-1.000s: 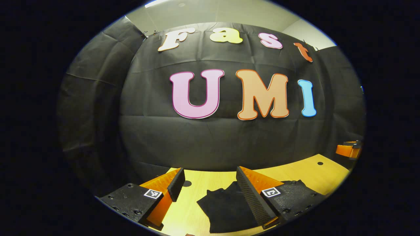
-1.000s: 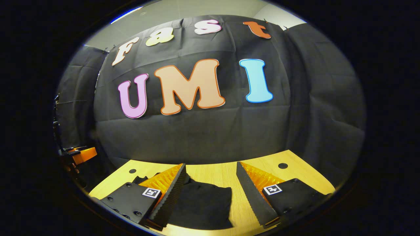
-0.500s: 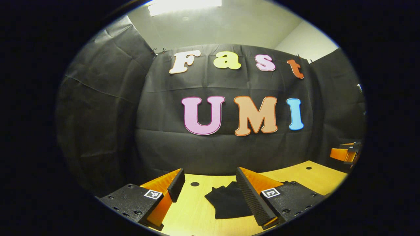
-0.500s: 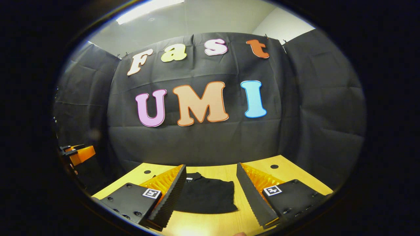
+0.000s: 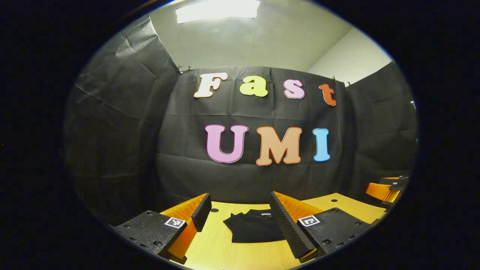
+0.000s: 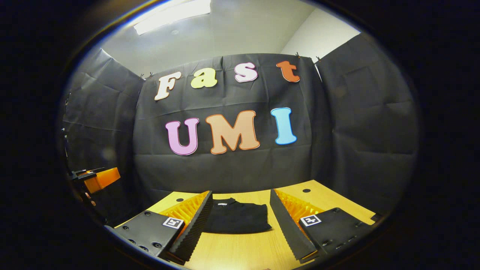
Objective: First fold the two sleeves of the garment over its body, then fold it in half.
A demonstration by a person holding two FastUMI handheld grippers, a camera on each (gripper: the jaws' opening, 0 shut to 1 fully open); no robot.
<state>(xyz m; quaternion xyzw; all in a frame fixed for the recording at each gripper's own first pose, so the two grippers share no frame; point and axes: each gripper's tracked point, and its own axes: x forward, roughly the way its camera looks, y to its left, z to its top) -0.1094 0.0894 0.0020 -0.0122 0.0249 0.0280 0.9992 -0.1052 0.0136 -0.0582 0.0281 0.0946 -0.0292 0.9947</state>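
black garment [image 5: 255,229] lies folded into a compact block on the wooden table [image 5: 221,251], lower centre of both views; folding looks complete. left gripper [image 5: 240,217] and right gripper [image 6: 240,215] are spread wide, holding nothing. against the earlier frames, both have drawn back and the garment appears smaller.

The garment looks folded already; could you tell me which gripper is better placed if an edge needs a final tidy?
Right, marginally: the garment lies centred between the open right gripper. For the left gripper, also open, it sits off towards one finger.
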